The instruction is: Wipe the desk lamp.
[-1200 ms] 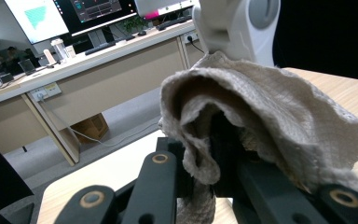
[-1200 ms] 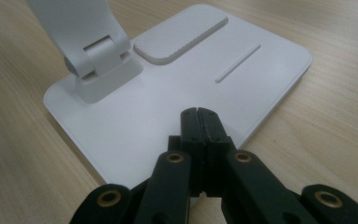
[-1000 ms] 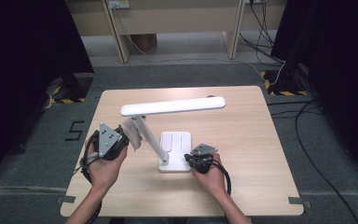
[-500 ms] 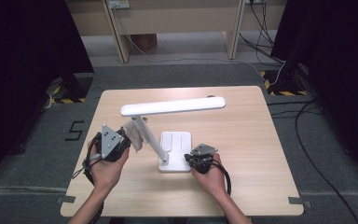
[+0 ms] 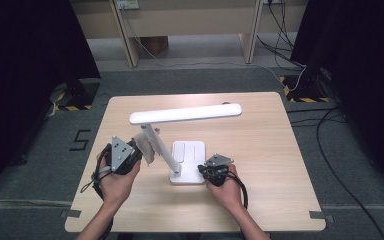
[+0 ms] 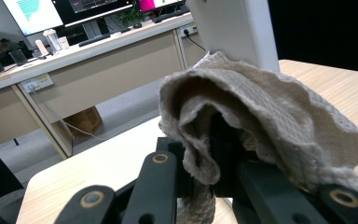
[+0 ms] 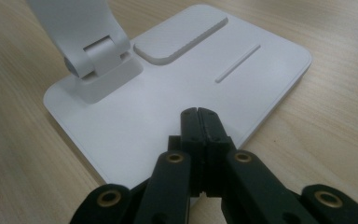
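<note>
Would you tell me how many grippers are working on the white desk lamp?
2: the left gripper presses a cloth against the lamp arm; the right gripper rests on its base.

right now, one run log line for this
left claw: shut on cloth, at lamp arm | right claw: shut, on lamp base

We see a smooth, matt white plastic lamp (image 5: 185, 116), a rough, loosely woven beige cloth (image 6: 261, 116), a pale wood-grain table (image 5: 260, 150), and matt black gripper jaws.
</note>
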A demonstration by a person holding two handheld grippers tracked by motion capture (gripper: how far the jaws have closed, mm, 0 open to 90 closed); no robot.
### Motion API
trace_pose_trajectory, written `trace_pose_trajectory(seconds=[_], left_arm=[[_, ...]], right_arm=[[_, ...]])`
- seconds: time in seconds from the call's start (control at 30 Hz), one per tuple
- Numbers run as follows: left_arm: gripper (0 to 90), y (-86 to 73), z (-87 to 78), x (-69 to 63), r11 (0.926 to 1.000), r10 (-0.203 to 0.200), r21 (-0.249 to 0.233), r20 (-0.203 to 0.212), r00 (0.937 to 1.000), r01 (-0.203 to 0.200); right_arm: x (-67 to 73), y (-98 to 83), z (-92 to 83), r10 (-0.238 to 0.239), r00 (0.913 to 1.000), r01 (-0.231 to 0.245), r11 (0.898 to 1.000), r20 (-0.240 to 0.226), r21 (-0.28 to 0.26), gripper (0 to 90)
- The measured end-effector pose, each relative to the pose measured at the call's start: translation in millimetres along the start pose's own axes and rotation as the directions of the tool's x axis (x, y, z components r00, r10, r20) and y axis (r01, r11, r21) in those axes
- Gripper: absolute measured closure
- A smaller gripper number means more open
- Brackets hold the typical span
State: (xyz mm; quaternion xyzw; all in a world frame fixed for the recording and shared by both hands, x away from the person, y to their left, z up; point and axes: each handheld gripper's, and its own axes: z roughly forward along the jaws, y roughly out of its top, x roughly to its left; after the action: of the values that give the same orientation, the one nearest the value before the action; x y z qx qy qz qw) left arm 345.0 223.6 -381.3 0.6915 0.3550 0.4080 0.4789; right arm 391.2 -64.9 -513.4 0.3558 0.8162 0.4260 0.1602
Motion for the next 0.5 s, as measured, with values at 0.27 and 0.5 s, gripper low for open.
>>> trace_pose_trajectory(seconds=[0.27,0.5], left_arm=[[81.7,-3.4,2.1,-1.8,1.0000,0.000,0.008,-0.003,1.0000,0.000],[81.7,-7.2,3.9,-3.6,0.9999,-0.003,0.013,0.001,1.0000,0.003]], right_arm=[[0.0,0.0,0.0,-0.001,1.0000,0.001,1.000,0.000,0.000,90.0],[0.0,-0.1,0.0,-0.001,1.0000,0.001,1.000,0.000,0.000,90.0]])
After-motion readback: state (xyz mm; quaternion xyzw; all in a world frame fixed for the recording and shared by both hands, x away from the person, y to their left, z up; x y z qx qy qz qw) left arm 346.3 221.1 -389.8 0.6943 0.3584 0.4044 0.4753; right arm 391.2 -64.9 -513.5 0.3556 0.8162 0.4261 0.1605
